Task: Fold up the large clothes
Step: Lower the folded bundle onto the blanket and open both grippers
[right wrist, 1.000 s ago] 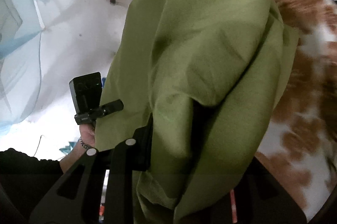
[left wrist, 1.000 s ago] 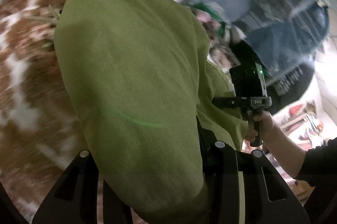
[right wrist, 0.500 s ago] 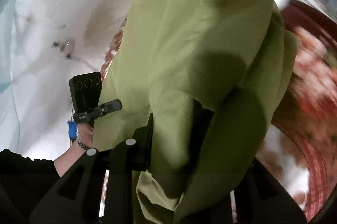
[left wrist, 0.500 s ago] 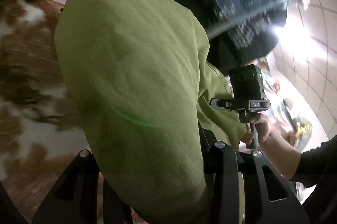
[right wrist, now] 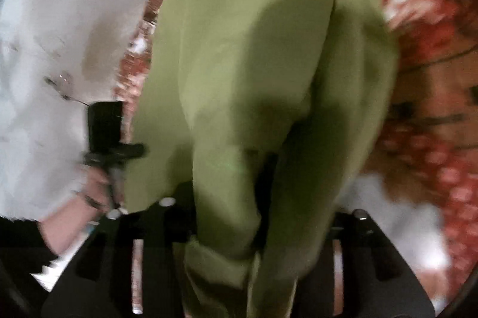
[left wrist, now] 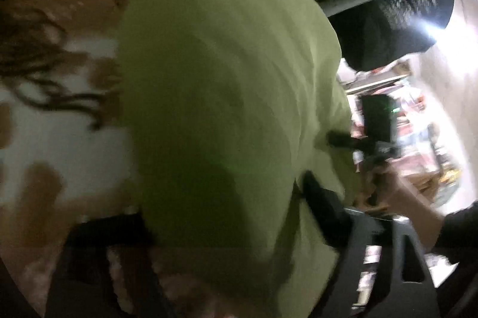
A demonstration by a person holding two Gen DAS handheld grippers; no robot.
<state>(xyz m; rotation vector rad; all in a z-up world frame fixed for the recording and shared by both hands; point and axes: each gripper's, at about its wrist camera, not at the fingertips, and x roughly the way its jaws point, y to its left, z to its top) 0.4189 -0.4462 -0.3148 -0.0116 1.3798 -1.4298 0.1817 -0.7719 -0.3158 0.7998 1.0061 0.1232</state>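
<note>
An olive green garment (left wrist: pixel 227 108) hangs doubled over between both grippers and fills the middle of both views (right wrist: pixel 254 73). My left gripper (left wrist: pixel 239 228) is shut on the garment's edge, its fingertips hidden under the cloth. My right gripper (right wrist: pixel 260 198) is shut on the garment too, with cloth draped over its fingers. The right gripper shows in the left wrist view (left wrist: pixel 373 138), held in a hand; the left gripper shows in the right wrist view (right wrist: pixel 107 138). Both frames are motion-blurred.
A brown, red and white patterned bedspread (left wrist: pixel 53 114) lies below, also in the right wrist view (right wrist: pixel 433 138). Dark and blue clothes (left wrist: pixel 388 19) hang at upper right on a rail. A white wall (right wrist: pixel 53 34) is on the left.
Both grippers have swung with the green garment still held; the background has shifted from wall and hanging clothes toward the patterned bedspread. The grip is unchanged.
</note>
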